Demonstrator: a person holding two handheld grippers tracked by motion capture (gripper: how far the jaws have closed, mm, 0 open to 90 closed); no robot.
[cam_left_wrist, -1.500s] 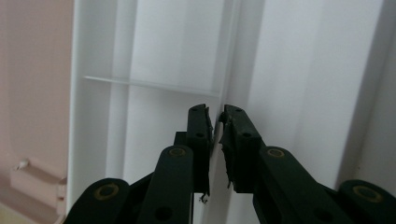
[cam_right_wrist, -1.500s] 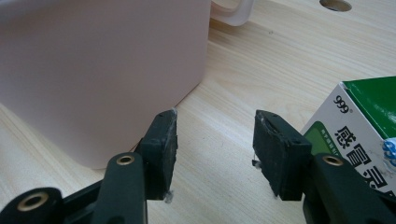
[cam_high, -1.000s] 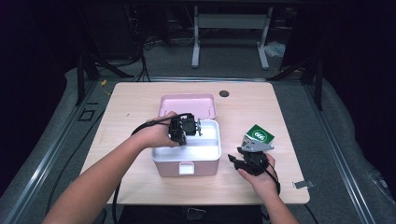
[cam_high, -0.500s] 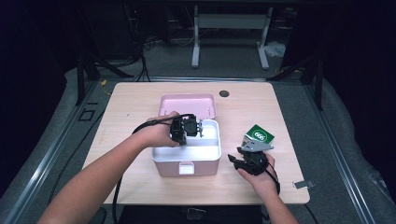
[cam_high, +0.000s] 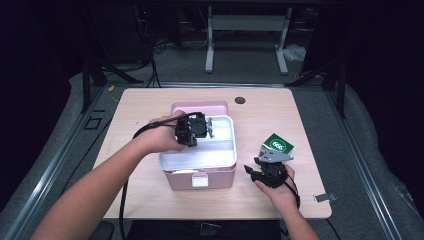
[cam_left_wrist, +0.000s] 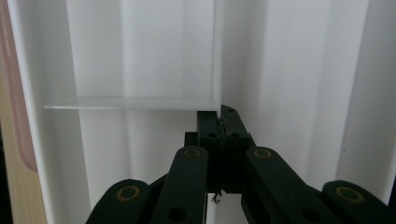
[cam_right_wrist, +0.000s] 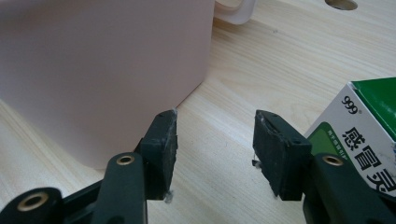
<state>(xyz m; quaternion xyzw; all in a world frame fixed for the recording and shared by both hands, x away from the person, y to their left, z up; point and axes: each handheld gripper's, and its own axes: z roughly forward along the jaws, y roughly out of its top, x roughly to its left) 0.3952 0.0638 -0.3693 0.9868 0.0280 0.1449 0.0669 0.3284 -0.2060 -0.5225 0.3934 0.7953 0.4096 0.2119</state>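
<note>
White plastic is making up the tray (cam_high: 220, 150), which is sitting in the top of the pink box (cam_high: 200, 179) at the middle of the table (cam_high: 150, 105). The left gripper (cam_high: 209, 127) is reaching into it from the left. In the left gripper view, the left gripper (cam_left_wrist: 219, 123) is pinching a thin upright rib (cam_left_wrist: 216, 56) inside the tray (cam_left_wrist: 140, 56). Its jaws have just been closing, and the rib is sitting between the pads with no gap showing.

Judging by its thin walls, the tray is likely behaving as a light, stiff and smooth shell. It could be slipping or tilting if gripped loosely or off-centre. The rib near the middle is looking like the best place to hold, since the load is hanging evenly there. Squeezing too hard could be bending the rib.

To the right of the box, the right gripper (cam_high: 255, 171) is resting low over the table. In its own view the right gripper (cam_right_wrist: 215, 135) is standing with fingers spread and nothing between them. The box (cam_right_wrist: 93, 70) is lying at its left and the carton (cam_right_wrist: 369, 126) at its right.

Counting: one tray, one box, one pink lid (cam_high: 200, 106) lying behind the box, one green-and-white carton (cam_high: 278, 145), two grippers.
</note>
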